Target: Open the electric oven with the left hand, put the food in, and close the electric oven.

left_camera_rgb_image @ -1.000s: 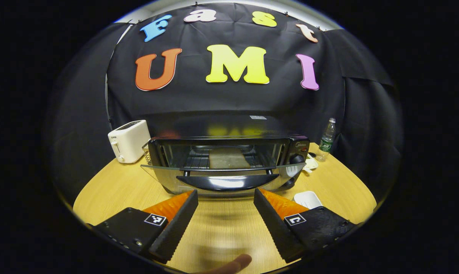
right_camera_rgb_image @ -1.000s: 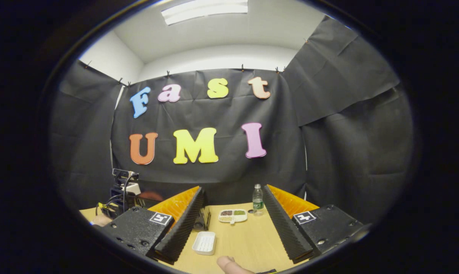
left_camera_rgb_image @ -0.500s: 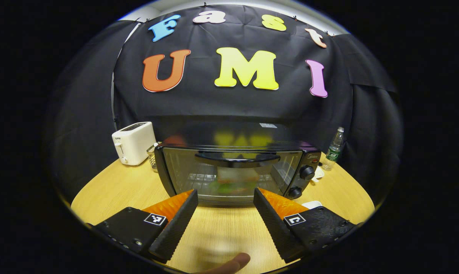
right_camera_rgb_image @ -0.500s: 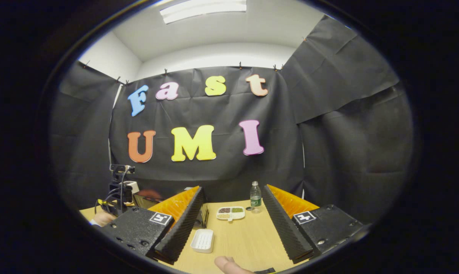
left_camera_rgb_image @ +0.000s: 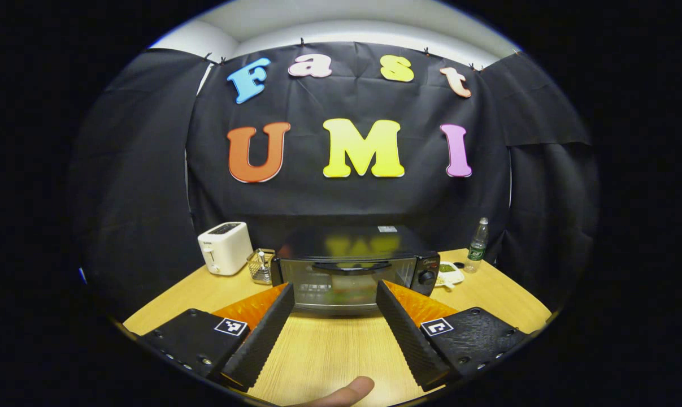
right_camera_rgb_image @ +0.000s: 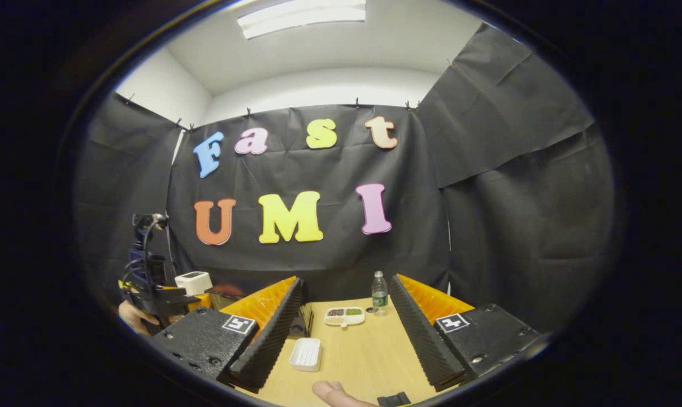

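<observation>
The black electric oven [left_camera_rgb_image: 352,276] stands on the wooden table [left_camera_rgb_image: 318,356] with its glass door shut and its handle [left_camera_rgb_image: 349,265] up at the top. Something greenish shows dimly through the glass [left_camera_rgb_image: 341,285]. My left gripper [left_camera_rgb_image: 335,286] is open and holds nothing. It hangs well back from the oven front, apart from it. My right gripper [right_camera_rgb_image: 346,281] is also open, with nothing between its fingers, over the table's right part. Far left in the right gripper view, a hand holds the left gripper [right_camera_rgb_image: 148,282].
A white toaster [left_camera_rgb_image: 225,247] and a wire basket [left_camera_rgb_image: 260,265] stand left of the oven. On its right are a water bottle [left_camera_rgb_image: 476,246] and a sectioned dish [right_camera_rgb_image: 345,316]. A white ridged tray [right_camera_rgb_image: 305,354] lies nearer. A thumb [left_camera_rgb_image: 341,392] shows at the bottom edge.
The oven door, open and lying flat a second ago, has swung up and is shut. My left gripper has drawn back from the oven. The right gripper has barely moved.
</observation>
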Demonstrator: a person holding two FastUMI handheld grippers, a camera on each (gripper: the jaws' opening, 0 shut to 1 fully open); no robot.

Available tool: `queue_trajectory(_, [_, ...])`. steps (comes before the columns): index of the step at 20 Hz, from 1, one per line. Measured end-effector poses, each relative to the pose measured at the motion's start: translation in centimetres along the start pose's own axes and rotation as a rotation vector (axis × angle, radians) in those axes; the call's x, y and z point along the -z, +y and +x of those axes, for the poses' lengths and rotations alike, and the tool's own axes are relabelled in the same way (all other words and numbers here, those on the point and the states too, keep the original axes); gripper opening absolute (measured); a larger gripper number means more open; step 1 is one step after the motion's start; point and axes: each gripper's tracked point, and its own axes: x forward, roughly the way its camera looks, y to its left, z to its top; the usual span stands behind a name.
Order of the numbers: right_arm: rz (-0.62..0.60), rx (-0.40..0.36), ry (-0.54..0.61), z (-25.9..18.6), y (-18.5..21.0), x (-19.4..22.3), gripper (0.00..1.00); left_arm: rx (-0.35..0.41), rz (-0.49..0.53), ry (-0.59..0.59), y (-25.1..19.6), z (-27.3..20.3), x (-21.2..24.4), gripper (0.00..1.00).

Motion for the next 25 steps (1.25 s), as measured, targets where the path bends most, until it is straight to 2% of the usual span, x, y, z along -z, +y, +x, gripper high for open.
queue_trajectory(6, [-0.005, 0.000, -0.038, -4.2, 0.2, -2.4, 0.95, -0.058, 0.011, -0.148, 0.9, -10.6, -6.1, 0.95])
queue_trajectory(9, [-0.006, -0.010, -0.041, -5.7, 0.6, -2.4, 0.95, -0.020, -0.030, -0.157, -0.3, -15.5, -6.6, 0.95])
queue_trajectory(10, [-0.011, -0.015, -0.034, -6.1, 1.1, -2.2, 1.00, -0.015, -0.037, -0.168, -0.4, -16.9, -6.8, 0.95])
queue_trajectory(12, [-0.032, -0.039, -0.019, -6.6, 2.1, -1.9, 1.00, -0.005, -0.029, -0.185, -0.6, -19.2, -6.6, 0.95])
queue_trajectory(13, [-0.041, -0.055, -0.015, -6.8, 2.7, -1.8, 0.96, 0.003, -0.024, -0.183, -0.9, -20.1, -5.9, 0.95])
queue_trajectory(14, [-0.044, -0.087, -0.022, -7.2, 3.7, -2.0, 1.00, 0.000, -0.021, -0.188, -1.1, -21.0, -5.6, 0.95])
queue_trajectory(15, [-0.054, -0.111, -0.031, -7.5, 4.5, -2.2, 0.96, -0.013, -0.020, -0.199, -1.0, -21.7, -5.7, 0.95])
queue_trajectory(16, [-0.061, -0.119, -0.034, -7.6, 4.7, -2.1, 0.96, -0.022, -0.019, -0.213, -0.8, -22.3, -6.0, 0.95])
queue_trajectory(17, [-0.064, -0.115, -0.026, -7.6, 4.6, -1.8, 0.96, -0.022, -0.020, -0.224, -1.0, -22.7, -6.3, 0.95])
queue_trajectory(18, [-0.068, -0.112, -0.018, -7.6, 4.6, -1.6, 1.00, -0.012, -0.021, -0.229, -1.3, -23.1, -6.4, 0.95])
queue_trajectory(19, [-0.066, -0.118, -0.012, -7.6, 4.9, -1.5, 0.95, -0.001, -0.023, -0.235, -1.6, -23.5, -6.5, 0.95])
queue_trajectory(21, [-0.053, -0.123, -0.004, -7.6, 5.1, -1.4, 0.96, 0.003, -0.015, -0.246, -1.3, -24.0, -6.8, 0.95])
queue_trajectory(22, [-0.046, -0.121, -0.005, -7.7, 4.9, -1.3, 0.96, 0.001, -0.012, -0.250, -1.2, -24.3, -6.7, 0.86])
queue_trajectory(23, [-0.043, -0.111, -0.009, -7.5, 4.8, -1.4, 0.96, 0.004, -0.012, -0.251, -1.2, -24.4, -6.6, 0.95])
queue_trajectory(24, [-0.044, -0.101, -0.009, -7.5, 4.5, -1.4, 0.95, 0.008, -0.014, -0.250, -1.2, -24.5, -6.6, 0.86])
queue_trajectory(25, [-0.047, -0.096, -0.009, -7.5, 4.5, -1.4, 1.00, 0.007, -0.018, -0.252, -1.0, -24.7, -6.6, 0.87])
